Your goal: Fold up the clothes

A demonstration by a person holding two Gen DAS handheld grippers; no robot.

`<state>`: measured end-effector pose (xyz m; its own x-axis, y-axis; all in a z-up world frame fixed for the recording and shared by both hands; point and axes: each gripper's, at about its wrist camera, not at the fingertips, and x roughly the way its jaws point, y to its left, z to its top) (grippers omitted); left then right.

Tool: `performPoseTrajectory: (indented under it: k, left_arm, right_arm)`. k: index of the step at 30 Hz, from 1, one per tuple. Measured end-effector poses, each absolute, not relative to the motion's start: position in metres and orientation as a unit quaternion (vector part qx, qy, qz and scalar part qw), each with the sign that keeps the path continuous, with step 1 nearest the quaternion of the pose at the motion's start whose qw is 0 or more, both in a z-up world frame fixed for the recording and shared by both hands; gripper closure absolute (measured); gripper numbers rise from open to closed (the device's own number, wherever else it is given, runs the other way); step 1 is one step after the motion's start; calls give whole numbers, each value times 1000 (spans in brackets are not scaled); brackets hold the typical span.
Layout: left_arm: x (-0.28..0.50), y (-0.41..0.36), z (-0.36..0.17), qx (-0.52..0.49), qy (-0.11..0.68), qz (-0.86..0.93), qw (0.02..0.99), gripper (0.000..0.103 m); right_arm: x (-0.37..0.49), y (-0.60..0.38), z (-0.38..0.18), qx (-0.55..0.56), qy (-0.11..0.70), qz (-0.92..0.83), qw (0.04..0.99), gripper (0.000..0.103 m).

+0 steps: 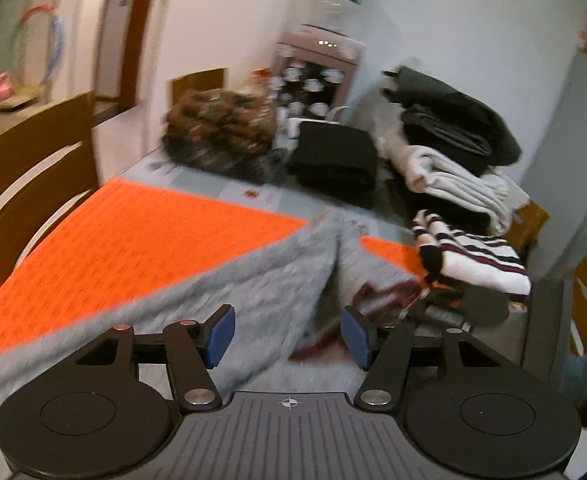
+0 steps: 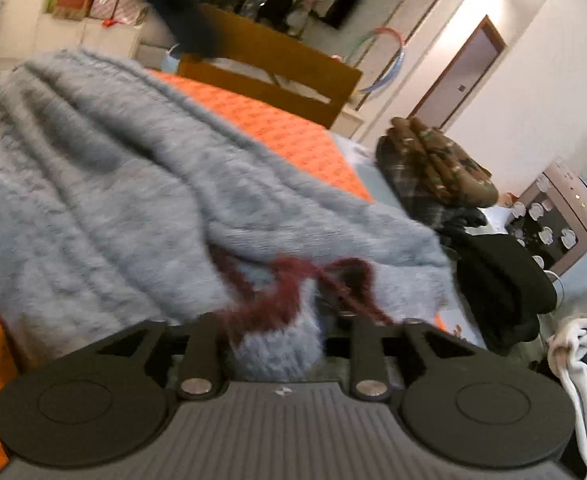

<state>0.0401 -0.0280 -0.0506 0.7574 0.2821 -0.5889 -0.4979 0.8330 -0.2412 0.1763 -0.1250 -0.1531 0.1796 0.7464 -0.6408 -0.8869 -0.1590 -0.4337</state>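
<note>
**Mia:** Right up close are the left tongs (image 1: pixel 287 336), black arms with blue pads (image 1: pixel 219 336). They are wide open and hold nothing. The fluffy grey knitted sweater (image 1: pixel 197 300) lies just under them.

**Ben:** And the right tongs (image 2: pixel 277 344)? The same grey sweater (image 2: pixel 113 184) bunches up between the black arms there. A fat fold with dark red wool trim (image 2: pixel 277 300) sits in the gap.

**Mia:** Do they pinch it?

**Ben:** I cannot tell. The wool hides the tips.

**Mia:** Where does the sweater lie?

**Ben:** On the bright orange patterned mat (image 1: pixel 125 236) on the table. It spreads over the near side of the mat, and part of it is lifted up in a hump by the right tongs.

**Mia:** Behind it I see a folded white top with dark stripes (image 1: pixel 473 256), near the sweater's far end.

**Ben:** Further back is a folded black cloth (image 1: pixel 333 160), next to a brown and green camouflage bundle (image 1: pixel 221 128).

**Mia:** On the right is a pile with white ribbed cloth (image 1: pixel 453 184) low down and dark clothes (image 1: pixel 457 120) on top.

**Ben:** A brown wooden chair (image 1: pixel 33 184) stands at the left of the table. It is all a bit blurry.
</note>
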Motion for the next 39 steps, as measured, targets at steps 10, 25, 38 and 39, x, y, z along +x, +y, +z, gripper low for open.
performPoseTrajectory:
  k: [10, 25, 38, 39]
  left_arm:
    - [161, -44, -50, -124, 319, 102, 934, 36]
    - [299, -101, -99, -16, 426, 62, 902, 36]
    - [355, -128, -157, 134, 495, 89, 854, 36]
    - [354, -126, -158, 133, 493, 93, 855, 40]
  right_arm:
    - [186, -161, -131, -331, 125, 619, 701, 42]
    - [191, -190, -157, -266, 190, 581, 745, 46]
    - [196, -193, -159, -244, 201, 566, 761, 46]
    - [196, -194, -159, -243, 202, 566, 762, 46]
